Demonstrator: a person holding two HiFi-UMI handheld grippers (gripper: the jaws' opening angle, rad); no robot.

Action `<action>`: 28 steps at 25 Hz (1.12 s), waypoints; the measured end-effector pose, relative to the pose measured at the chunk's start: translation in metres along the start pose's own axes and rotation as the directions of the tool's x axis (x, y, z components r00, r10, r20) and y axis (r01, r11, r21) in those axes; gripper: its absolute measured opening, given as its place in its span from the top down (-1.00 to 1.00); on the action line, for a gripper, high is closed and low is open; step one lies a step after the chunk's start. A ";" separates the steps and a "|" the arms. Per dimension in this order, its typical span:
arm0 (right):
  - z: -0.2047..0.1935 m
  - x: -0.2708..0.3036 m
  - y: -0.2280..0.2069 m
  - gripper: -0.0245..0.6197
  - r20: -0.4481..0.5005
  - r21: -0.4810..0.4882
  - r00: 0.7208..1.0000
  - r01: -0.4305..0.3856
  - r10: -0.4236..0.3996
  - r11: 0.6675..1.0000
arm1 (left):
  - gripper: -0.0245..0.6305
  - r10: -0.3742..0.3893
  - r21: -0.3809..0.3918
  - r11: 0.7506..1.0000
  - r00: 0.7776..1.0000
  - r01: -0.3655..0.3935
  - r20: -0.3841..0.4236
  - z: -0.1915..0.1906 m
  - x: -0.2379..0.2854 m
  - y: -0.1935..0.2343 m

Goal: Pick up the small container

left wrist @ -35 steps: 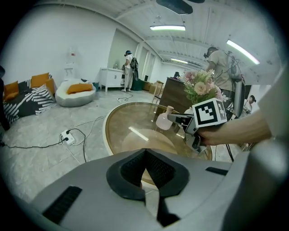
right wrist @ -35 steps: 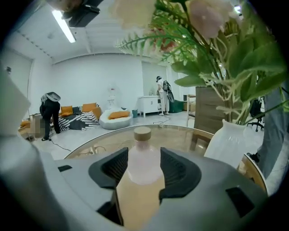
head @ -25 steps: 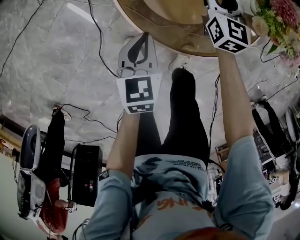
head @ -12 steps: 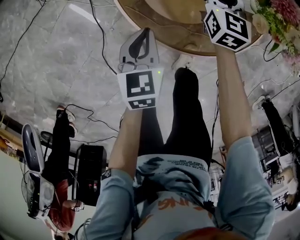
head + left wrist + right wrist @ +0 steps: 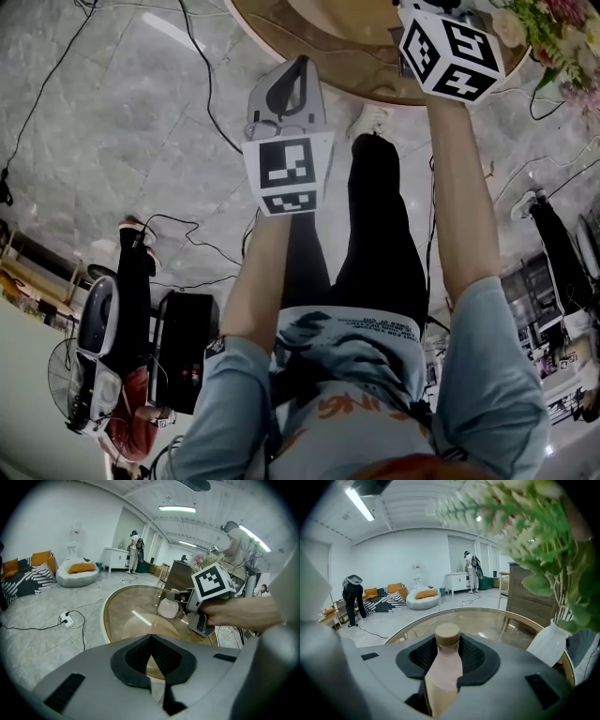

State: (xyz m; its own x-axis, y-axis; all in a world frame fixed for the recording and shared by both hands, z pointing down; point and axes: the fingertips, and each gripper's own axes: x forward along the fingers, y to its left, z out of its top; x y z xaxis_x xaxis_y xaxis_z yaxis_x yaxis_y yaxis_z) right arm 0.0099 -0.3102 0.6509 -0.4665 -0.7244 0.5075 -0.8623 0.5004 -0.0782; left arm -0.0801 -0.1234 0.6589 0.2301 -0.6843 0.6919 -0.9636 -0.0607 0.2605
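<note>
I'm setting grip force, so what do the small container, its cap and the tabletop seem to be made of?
small container: milky pinkish, frosted-looking body with a soft sheen. It could be glass or plastic; the look leaves that open.
cap: matte tan with no shine, probably cork or wood.
tabletop: clear glossy glass, since it shows light reflections and the floor through it.

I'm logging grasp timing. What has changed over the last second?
The right gripper has its jaws closing on the small container, which stands between them. The left gripper stays shut and empty by the edge of the round table. Neither arm has shifted much.
</note>
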 end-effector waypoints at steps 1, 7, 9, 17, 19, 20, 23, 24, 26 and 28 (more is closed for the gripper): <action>0.006 -0.006 0.005 0.45 0.010 -0.005 1.000 -0.011 0.011 1.000 | 0.85 0.001 0.004 1.000 1.000 -0.001 0.009 0.005 -0.003 -0.002; 0.065 -0.066 0.015 0.45 0.090 -0.058 0.992 -0.082 0.087 0.995 | 0.85 0.026 0.026 0.999 0.995 -0.029 0.097 0.049 -0.039 -0.039; 0.093 -0.088 0.018 0.45 0.123 -0.079 0.985 -0.108 0.118 0.991 | 0.85 0.039 0.025 0.999 0.990 -0.043 0.134 0.068 -0.057 -0.052; 0.183 -0.144 0.037 0.45 0.213 -0.121 0.941 -0.242 0.264 0.963 | 0.85 0.127 -0.044 0.992 0.932 -0.120 0.340 0.162 -0.128 -0.071; 0.204 -0.157 0.049 0.45 0.223 -0.140 0.927 -0.276 0.302 0.951 | 0.85 0.139 -0.045 0.990 0.917 -0.131 0.374 0.182 -0.146 -0.074; 0.213 -0.165 0.056 0.45 0.223 -0.148 0.921 -0.293 0.320 0.945 | 0.85 0.148 -0.051 0.989 0.910 -0.139 0.386 0.189 -0.157 -0.075; 0.235 -0.188 0.073 0.45 0.201 -0.191 0.901 -0.348 0.384 0.918 | 0.85 0.185 -0.092 0.983 0.895 -0.161 0.407 0.206 -0.189 -0.077; 0.242 -0.194 0.077 0.45 0.191 -0.205 0.895 -0.364 0.402 0.909 | 0.85 0.194 -0.103 0.981 0.889 -0.166 0.414 0.211 -0.199 -0.076; 0.257 -0.206 0.081 0.45 0.191 -0.225 0.884 -0.383 0.427 0.896 | 0.85 0.221 -0.110 0.975 0.872 -0.192 0.438 0.221 -0.219 -0.071; 0.274 -0.227 0.078 0.45 0.219 -0.234 0.871 -0.390 0.439 0.891 | 0.85 0.261 -0.113 0.965 0.845 -0.236 0.467 0.232 -0.243 -0.072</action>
State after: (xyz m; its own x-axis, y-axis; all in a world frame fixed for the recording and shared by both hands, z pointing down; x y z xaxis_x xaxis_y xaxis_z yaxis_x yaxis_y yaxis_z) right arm -0.0061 -0.2367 0.2943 -0.8283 -0.5154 0.2198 -0.5398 0.8392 -0.0664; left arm -0.0983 -0.1212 0.3154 -0.1209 -0.9334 0.3379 -0.9690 0.1849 0.1638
